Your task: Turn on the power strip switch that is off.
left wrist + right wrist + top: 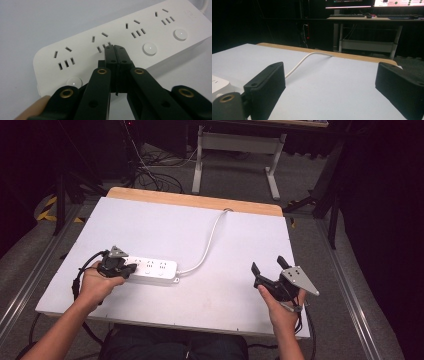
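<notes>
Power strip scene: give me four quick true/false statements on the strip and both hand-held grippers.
1. The left hand-held gripper is shut, tips over the power strip. True.
2. The right hand-held gripper is clamped on the white cable. False: it is open, apart from the cable, holding nothing.
3. The power strip has push buttons beside its sockets. True.
4. A plug sits in one socket. False: the visible sockets are empty.

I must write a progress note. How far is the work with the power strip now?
Done: nothing I can confirm. In hand: the left tool, closed, has its tip on or just above the power strip, by the second outlet. Left: the right tool waits open, apart from the strip. The goal is unclear.
</notes>
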Available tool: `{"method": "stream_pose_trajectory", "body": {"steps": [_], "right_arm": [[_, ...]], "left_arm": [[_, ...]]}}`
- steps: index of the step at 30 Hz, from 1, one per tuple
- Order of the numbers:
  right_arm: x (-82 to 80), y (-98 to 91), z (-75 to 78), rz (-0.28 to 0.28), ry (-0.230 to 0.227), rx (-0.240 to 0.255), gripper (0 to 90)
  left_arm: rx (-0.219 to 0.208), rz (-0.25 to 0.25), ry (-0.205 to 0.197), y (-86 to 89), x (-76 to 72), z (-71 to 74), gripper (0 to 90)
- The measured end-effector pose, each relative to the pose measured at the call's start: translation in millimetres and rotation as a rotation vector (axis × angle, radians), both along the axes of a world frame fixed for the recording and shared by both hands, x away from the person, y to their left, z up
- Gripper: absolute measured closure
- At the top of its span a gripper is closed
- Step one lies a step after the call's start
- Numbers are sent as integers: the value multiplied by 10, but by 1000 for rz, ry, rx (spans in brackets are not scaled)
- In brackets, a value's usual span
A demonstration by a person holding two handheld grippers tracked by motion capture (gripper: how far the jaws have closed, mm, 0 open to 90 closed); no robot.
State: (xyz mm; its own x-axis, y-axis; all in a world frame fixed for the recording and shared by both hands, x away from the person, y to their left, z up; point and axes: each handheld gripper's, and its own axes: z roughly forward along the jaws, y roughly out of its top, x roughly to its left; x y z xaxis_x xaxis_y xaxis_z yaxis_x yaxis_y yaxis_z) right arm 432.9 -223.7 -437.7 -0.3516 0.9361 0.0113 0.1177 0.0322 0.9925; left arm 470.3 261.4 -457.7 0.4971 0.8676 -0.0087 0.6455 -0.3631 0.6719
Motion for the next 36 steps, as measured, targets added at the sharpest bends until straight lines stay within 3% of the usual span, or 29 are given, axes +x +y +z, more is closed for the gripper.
{"method": "stream_pose_trajectory", "body": {"steps": [7,10,17,19,20,22,24,27,28,29,36], "right_arm": [[-1,-1,1,-1,-4,-2,98],[-1,-4,3,-2,-4,-1,98],[0,-6,0,-2,-3,-2,98],[-1,-9,1,-3,-4,-1,98],[-2,-12,3,-4,-6,-1,98],[-2,-12,3,-2,-7,0,98],[-1,-10,3,-2,-7,0,98],[-2,-7,3,-4,-7,-2,98],[-2,-7,2,-4,-7,-2,98],[-3,-7,2,-4,-4,1,98],[-2,-9,2,-5,-4,1,98]], "left_arm": [[-10,18,-9,-15,-9,5,900],[7,15,-20,-19,-12,6,900],[-18,25,-33,-17,-12,17,900],[-26,23,-53,-16,-18,32,900],[-23,28,-85,-17,-32,65,900],[-34,32,-94,-17,-40,75,900],[-37,43,-136,9,-49,103,900],[-47,53,-161,25,-60,123,900],[-46,61,-204,33,-71,134,900],[-46,61,-204,33,-71,134,900],[-50,122,-309,61,-93,159,900]]}}
